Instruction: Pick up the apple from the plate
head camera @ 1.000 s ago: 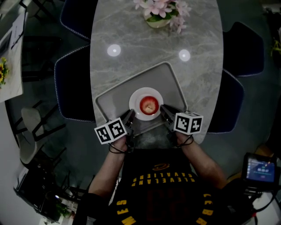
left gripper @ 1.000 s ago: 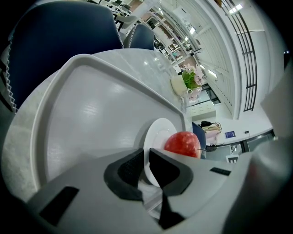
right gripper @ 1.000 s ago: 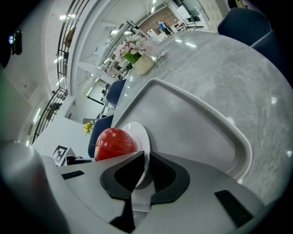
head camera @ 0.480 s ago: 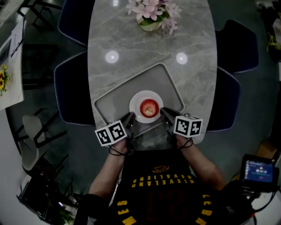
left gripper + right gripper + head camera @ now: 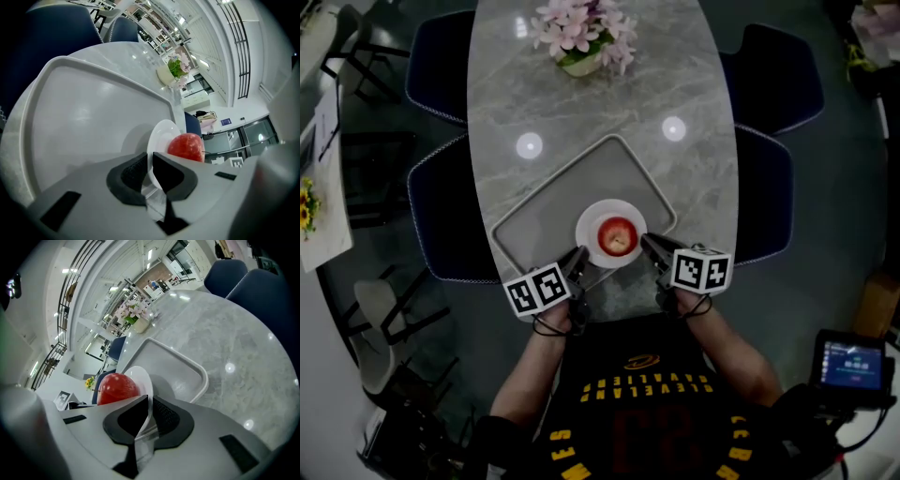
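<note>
A red apple (image 5: 618,234) sits on a small white plate (image 5: 592,221). Both grippers pinch the plate's rim. My left gripper (image 5: 578,258) is shut on its near left edge and my right gripper (image 5: 649,246) on its near right edge. In the left gripper view the rim of the plate (image 5: 161,136) runs between the dark pads of the left gripper (image 5: 150,171), with the apple (image 5: 186,146) just beyond. The right gripper view shows the same: the plate (image 5: 140,378) clamped by the right gripper (image 5: 149,411), and the apple (image 5: 117,387) at left. The plate hangs over the grey tray's (image 5: 544,211) near right edge.
The tray (image 5: 93,108) (image 5: 173,366) lies slantwise on an oval marble table (image 5: 703,169). A vase of pink flowers (image 5: 581,37) stands at the far end. Dark blue chairs (image 5: 441,211) flank both sides of the table.
Both grippers have stayed shut on the plate. Plate and apple have shifted toward the tray's near right edge, while the table, tray and vase slid left in the head view.
</note>
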Available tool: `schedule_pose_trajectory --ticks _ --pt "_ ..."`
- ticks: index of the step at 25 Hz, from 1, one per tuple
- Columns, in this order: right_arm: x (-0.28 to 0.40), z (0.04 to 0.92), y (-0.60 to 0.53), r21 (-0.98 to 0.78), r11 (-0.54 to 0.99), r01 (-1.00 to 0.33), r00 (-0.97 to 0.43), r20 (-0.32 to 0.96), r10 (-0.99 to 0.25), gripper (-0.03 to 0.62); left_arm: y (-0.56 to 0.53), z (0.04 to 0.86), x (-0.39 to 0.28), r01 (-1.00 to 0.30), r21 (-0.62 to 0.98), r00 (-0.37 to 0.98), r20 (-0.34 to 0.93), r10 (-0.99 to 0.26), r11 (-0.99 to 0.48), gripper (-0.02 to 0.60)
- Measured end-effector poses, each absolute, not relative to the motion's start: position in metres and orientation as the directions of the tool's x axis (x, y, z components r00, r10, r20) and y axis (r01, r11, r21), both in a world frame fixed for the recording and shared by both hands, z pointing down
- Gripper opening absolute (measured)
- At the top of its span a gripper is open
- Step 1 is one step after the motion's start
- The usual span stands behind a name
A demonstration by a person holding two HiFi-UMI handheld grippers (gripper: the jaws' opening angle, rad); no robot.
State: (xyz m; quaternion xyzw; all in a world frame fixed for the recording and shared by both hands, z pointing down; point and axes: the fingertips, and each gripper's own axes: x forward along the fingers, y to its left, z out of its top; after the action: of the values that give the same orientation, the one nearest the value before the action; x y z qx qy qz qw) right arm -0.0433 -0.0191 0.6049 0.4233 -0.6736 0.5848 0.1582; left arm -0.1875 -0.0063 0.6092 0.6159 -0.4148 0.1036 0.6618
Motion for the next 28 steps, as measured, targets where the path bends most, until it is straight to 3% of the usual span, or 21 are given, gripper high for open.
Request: schedule_pose_trajectory --ticks 14,28 --pt "0.017 0.584 0.008 -0.667 -0.091 -0.739 -0.566 0.688 -0.454 0.04 0.013 0.585 -0.127 -0.656 0.742 0.681 0.66 -0.317 0.137 0.037" --pt "0.101 0.582 0.045 -0.666 -0.079 -0.741 -0.571 0.688 -0.447 0.04 0.055 0.586 -0.043 -0.649 0.741 0.676 0.666 -0.315 0.174 0.038"
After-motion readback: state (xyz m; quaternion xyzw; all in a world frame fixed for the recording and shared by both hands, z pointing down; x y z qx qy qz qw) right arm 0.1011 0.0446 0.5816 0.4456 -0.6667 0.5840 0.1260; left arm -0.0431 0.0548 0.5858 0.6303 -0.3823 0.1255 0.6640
